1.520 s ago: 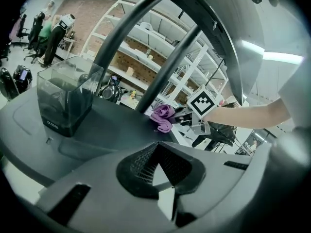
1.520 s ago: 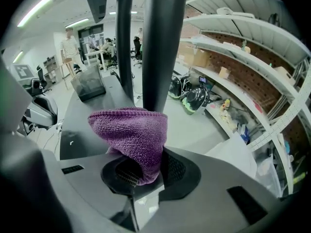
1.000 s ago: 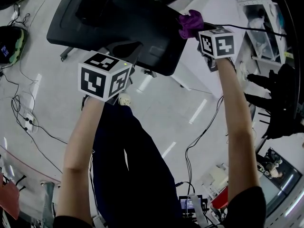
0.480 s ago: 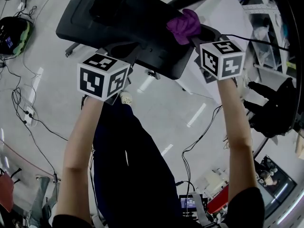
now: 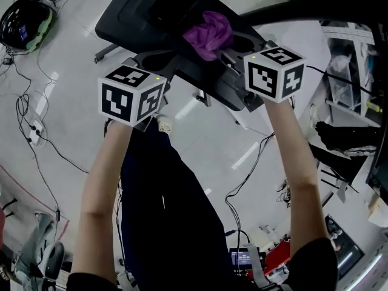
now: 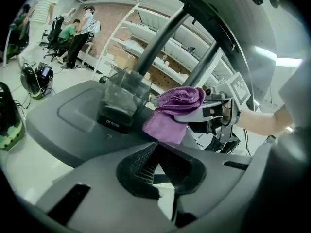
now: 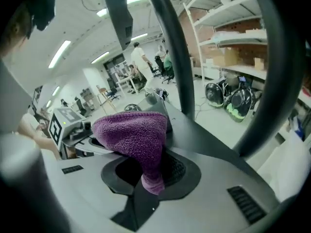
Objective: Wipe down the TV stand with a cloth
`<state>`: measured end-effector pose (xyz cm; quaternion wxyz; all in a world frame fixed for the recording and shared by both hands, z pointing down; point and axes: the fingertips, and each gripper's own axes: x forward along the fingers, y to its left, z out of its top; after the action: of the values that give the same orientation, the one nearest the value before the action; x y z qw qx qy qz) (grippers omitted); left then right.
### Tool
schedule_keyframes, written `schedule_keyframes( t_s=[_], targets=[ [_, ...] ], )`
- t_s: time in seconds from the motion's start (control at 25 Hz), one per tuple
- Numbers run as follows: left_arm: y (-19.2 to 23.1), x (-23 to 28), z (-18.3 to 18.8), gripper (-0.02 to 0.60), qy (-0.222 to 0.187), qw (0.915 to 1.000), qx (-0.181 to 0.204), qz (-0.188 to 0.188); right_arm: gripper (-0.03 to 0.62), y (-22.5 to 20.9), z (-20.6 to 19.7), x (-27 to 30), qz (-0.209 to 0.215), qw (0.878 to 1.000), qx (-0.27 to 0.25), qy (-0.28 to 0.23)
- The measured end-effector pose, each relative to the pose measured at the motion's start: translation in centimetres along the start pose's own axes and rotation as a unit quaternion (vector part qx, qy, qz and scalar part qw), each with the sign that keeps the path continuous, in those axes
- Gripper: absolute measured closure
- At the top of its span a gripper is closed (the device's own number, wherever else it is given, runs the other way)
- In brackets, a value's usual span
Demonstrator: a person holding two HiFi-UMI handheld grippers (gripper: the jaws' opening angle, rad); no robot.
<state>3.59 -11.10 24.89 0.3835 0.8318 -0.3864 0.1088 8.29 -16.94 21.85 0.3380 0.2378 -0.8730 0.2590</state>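
The TV stand (image 5: pixel 151 17) is a dark, flat moulded base that sits low on the floor (image 5: pixel 206 144), with dark uprights (image 6: pixel 160 38) rising from its far side. The purple cloth (image 5: pixel 209 34) hangs over the near edge of the stand's top, bunched into a soft lump; whether its loose corner touches the surface is hard to tell. The right tool (image 7: pixel 148 176) is clamped on the cloth, which fills the space between its jaws and droops down over them. The left tool (image 6: pixel 158 164) hovers just off the stand's near edge, beside the right one; its jaws sit together with nothing between them.

The cloth looks light, limp and terry-like, so it should fold and drag rather than slide cleanly; a pinch on a thick gathered fold, as here, seems the safest hold, since a grip on a thin corner would likely pull free under friction. Enough of it should hang beyond the jaws that fabric, not the tool, meets the plastic. The stand looks stiff and heavy enough to stay put under light pressure. The wipe itself seems barely begun, as most of the top lies beyond the cloth.
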Motion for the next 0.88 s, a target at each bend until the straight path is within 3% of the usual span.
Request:
schedule_keyframes(
  t_s=[0.12, 0.48, 0.88],
  targets=[
    [0.7, -0.5, -0.1, 0.575, -0.003, 0.9999, -0.008, 0.008, 0.508, 0.5, -0.1, 1.6, 0.015, 1.000, 0.013, 0.011],
    [2.0, -0.3, 0.1, 0.575, -0.004, 0.9999, -0.014, 0.007, 0.508, -1.8, 0.1, 6.2, -0.065, 0.992, -0.090, 0.057],
    [1.8, 0.4, 0.4, 0.575, -0.003, 0.9999, -0.015, 0.002, 0.508, -2.0, 0.6, 7.2, -0.083, 0.987, -0.125, 0.062]
  ],
)
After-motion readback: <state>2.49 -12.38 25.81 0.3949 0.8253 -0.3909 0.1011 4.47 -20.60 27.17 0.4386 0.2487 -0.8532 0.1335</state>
